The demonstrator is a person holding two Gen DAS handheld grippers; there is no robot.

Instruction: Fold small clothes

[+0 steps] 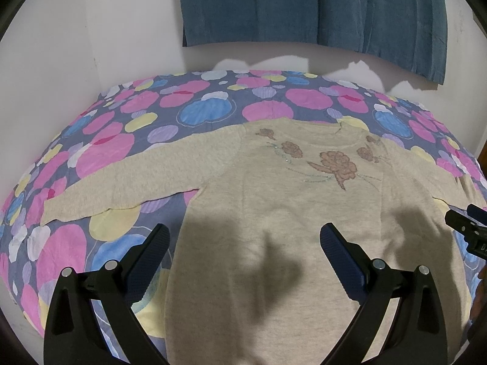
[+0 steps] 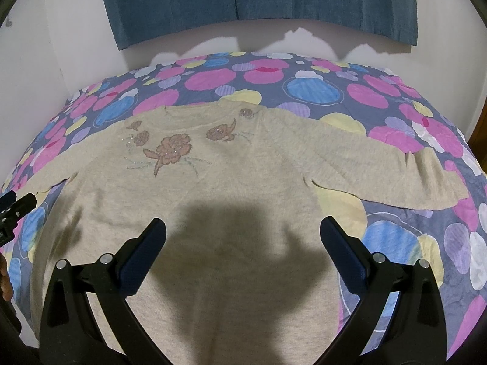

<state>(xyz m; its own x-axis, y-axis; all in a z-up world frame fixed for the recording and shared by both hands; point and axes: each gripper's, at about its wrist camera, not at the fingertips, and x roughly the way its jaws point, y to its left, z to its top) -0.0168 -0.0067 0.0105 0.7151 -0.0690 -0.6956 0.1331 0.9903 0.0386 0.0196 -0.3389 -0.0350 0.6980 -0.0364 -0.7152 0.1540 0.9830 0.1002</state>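
Covering the bed: bedspread (image 1: pixel 91 140) printed with pink and blue circles, blue curtain (image 1: pixel 304 3) hanging behind. Lying flat on it, sleeves outstretched: beige sweater (image 1: pixel 274 213). Hovering above the hem, spread wide, gripping nothing: left claw (image 1: pixel 243 240), right claw (image 2: pixel 243 234).

left tongs (image 1: pixel 245 243): spread wide, empty; right tongs (image 2: pixel 243 237): spread wide, empty

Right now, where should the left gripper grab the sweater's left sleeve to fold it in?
Grip the cuff end of the left sleeve, coming from its outer side. The sleeve lies flat and fully stretched away from the body, so the left gripper, jaws open, can carry it inward.
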